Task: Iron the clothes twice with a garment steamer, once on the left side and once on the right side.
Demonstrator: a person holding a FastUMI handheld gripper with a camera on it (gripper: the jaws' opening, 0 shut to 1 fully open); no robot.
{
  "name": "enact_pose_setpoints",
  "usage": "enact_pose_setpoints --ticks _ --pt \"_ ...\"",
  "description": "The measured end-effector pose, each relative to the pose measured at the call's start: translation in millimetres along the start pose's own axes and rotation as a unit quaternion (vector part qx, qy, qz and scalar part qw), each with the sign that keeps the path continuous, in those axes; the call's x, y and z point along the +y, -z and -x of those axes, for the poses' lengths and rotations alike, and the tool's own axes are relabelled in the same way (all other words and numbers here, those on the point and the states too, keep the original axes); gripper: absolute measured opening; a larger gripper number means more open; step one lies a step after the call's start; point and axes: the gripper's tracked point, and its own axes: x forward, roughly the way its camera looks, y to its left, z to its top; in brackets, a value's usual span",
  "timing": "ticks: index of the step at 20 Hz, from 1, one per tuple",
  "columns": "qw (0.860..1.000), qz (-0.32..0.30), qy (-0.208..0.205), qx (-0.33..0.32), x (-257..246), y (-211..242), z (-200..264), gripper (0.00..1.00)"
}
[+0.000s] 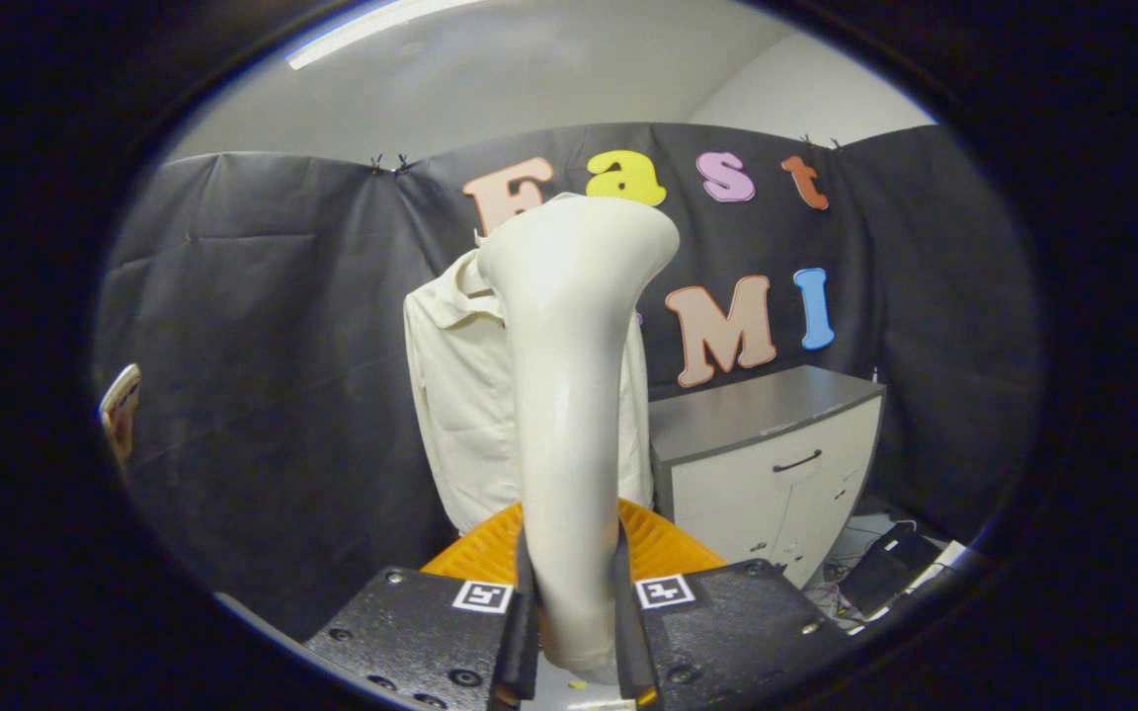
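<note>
My gripper (570, 592) is shut on the handle of a white garment steamer (569, 375), both fingers pressing its sides. The steamer stands upright between the fingers, and its wide head rises in front of the cloth wall. Beyond it hangs a cream shirt (455, 405), facing me, with its collar beside the steamer's head. The steamer hides the middle and right part of the shirt. How far the steamer's head is from the fabric I cannot tell.
A grey-topped white cabinet (776, 444) with a dark handle stands to the right of the shirt. Dark devices and cables (885, 568) lie on the floor beside it. An orange ribbed part (663, 548) sits just ahead of the fingers.
</note>
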Motion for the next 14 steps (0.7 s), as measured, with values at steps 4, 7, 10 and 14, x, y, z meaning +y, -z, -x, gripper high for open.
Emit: enact_pose_setpoints --ticks 4,7,10,14 --pt "1.000 0.014 0.003 -0.004 -4.7 -1.1 2.5 0.31" --pt "1.000 0.007 0.007 -0.003 -7.8 -2.0 1.5 0.31" --pt "1.000 -0.002 0.010 -0.005 -8.1 -6.0 -1.6 0.31" --pt "1.000 0.004 0.010 -0.004 -6.2 -10.3 -4.1 0.31"
